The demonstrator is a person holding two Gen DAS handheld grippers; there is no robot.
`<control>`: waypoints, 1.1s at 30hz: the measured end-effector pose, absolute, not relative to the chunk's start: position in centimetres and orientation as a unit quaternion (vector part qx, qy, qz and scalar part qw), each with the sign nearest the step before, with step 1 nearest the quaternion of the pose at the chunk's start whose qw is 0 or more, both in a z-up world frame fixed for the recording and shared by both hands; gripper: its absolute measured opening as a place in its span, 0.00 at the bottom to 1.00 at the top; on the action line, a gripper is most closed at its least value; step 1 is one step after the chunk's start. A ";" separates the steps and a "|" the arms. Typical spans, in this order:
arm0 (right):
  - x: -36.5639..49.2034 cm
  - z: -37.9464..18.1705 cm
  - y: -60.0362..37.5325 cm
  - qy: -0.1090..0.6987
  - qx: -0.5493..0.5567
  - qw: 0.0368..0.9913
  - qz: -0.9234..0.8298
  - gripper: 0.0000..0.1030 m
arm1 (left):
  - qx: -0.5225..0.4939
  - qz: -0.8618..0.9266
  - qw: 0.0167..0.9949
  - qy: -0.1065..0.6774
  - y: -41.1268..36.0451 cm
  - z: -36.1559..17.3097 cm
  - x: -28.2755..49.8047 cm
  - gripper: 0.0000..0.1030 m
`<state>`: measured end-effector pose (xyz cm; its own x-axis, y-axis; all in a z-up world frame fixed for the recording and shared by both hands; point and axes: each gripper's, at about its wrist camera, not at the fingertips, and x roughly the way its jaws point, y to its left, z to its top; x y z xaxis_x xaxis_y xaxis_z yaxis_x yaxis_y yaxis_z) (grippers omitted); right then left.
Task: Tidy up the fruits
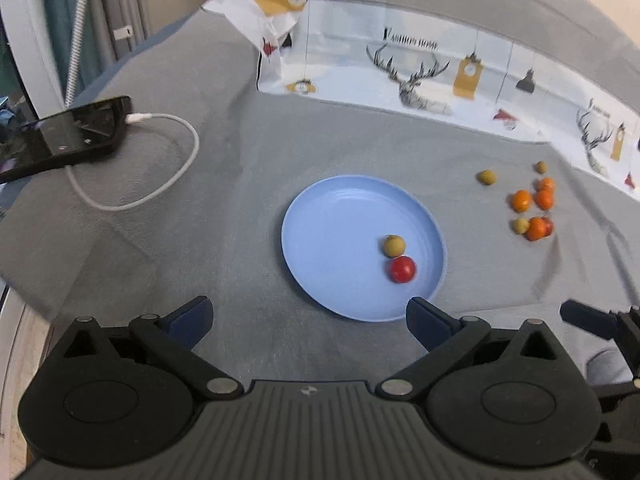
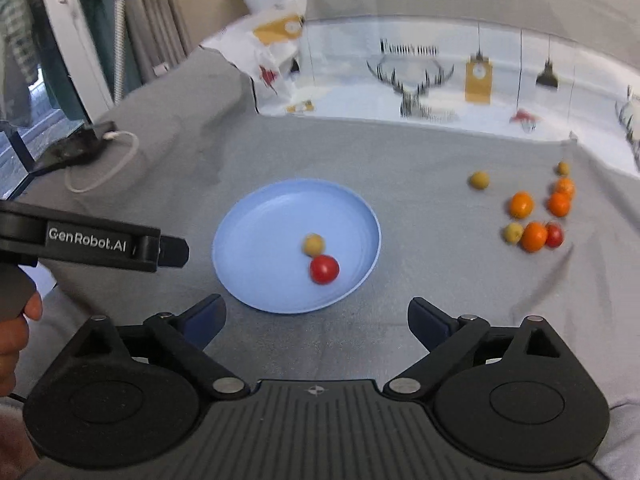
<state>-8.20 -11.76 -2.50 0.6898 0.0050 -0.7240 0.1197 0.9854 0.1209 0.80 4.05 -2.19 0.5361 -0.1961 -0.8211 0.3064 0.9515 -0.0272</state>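
Note:
A light blue plate (image 1: 320,216) (image 2: 256,224) lies on the grey cloth and holds a red tomato (image 1: 402,269) (image 2: 324,269) touching a yellow-green fruit (image 1: 395,245) (image 2: 313,244). To its right, a loose cluster of orange fruits (image 1: 521,200) (image 2: 521,205), yellow-green fruits (image 1: 487,177) (image 2: 479,180) and another red tomato (image 2: 555,235) rests on the cloth. My left gripper (image 1: 310,320) hangs open in front of the plate's near rim, nothing between its fingers. My right gripper (image 2: 316,320) is open as well and holds nothing. The left gripper (image 2: 174,252) also shows from the side in the right wrist view.
A black phone (image 1: 64,136) with a white cable (image 1: 168,168) lies at the left of the cloth. A printed white sheet with deer and lamp pictures (image 1: 420,76) borders the far side, with a crumpled white bag (image 1: 276,16) behind. A person's hand (image 2: 16,332) grips the left handle.

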 end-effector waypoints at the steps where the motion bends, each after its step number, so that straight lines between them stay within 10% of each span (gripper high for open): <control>1: -8.8 -2.0 -11.6 0.383 0.072 0.920 -0.033 0.96 | 0.056 -0.146 0.877 0.454 4.2 -1.7 0.0 1.00; 33: -15.5 2.3 -8.9 0.306 0.028 0.951 -0.032 0.99 | 0.046 -0.150 0.901 0.405 5.9 2.2 -6.0 1.00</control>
